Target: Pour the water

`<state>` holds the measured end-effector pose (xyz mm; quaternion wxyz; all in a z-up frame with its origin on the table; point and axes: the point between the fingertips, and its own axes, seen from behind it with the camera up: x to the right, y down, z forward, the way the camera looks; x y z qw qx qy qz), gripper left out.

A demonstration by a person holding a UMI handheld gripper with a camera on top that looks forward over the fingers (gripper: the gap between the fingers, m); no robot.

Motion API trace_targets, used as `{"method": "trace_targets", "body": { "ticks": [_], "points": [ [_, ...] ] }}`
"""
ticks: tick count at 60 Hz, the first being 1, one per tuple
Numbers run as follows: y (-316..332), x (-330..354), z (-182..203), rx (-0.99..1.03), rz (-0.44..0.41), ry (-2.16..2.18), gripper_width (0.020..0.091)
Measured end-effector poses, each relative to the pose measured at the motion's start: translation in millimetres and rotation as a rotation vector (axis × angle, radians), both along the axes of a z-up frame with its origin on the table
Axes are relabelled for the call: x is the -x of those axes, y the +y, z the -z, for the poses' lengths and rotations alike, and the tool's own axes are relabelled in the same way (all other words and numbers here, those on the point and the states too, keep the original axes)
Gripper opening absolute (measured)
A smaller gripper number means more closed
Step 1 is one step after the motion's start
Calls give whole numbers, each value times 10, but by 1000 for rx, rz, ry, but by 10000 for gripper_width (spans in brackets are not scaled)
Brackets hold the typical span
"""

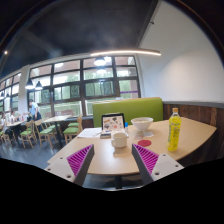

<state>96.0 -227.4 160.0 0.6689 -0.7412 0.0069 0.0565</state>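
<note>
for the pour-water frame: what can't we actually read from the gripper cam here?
- Bottle, gripper view: too small to tell the fill level or whether the cap is on.
- Cup between the open gripper's fingers: interior hidden by its near wall.
- Bowl: contents hidden by its rim.
- Tablet: screen too small to read.
- Table: near edge hidden behind the fingers.

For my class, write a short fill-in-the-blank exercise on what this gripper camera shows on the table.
1. The white cup stands between the gripper's open ____.
2. The bottle holds a ____ liquid.
3. Beyond the cup, the white ____ sits on the table.
4. The bench behind the table is ____.

Missing words: fingers; yellow; bowl; green
</note>
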Motion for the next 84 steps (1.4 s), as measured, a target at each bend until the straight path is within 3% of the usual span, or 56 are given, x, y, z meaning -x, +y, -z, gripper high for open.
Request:
{"method": "trace_targets", "body": {
  "ticks": [14,24,42,50,51,55,59,62,63,67,75,76,84],
  "points": [
    [123,-386,180,-5,42,-43,809],
    [415,-1458,433,-9,202,-82,802],
    [1534,-2961,531,-25,374,-91,807],
    [2058,-3205,480,-52,382,-89,819],
    [2110,-3221,491,-48,381,-91,812],
    [2293,-3313,592,-13,384,-107,442],
    [2327,-3367,586,-34,441,-115,403],
    [2349,-3338,567,-39,436,-145,370],
    [2356,-3324,561,-39,434,-153,326],
    [2361,-3324,556,-32,449,-178,296],
    [2388,-3190,526,25,452,-304,277],
    [2392,-3148,486,28,449,-331,301],
    [2506,-2630,-23,22,403,-641,275]
  ]
}}
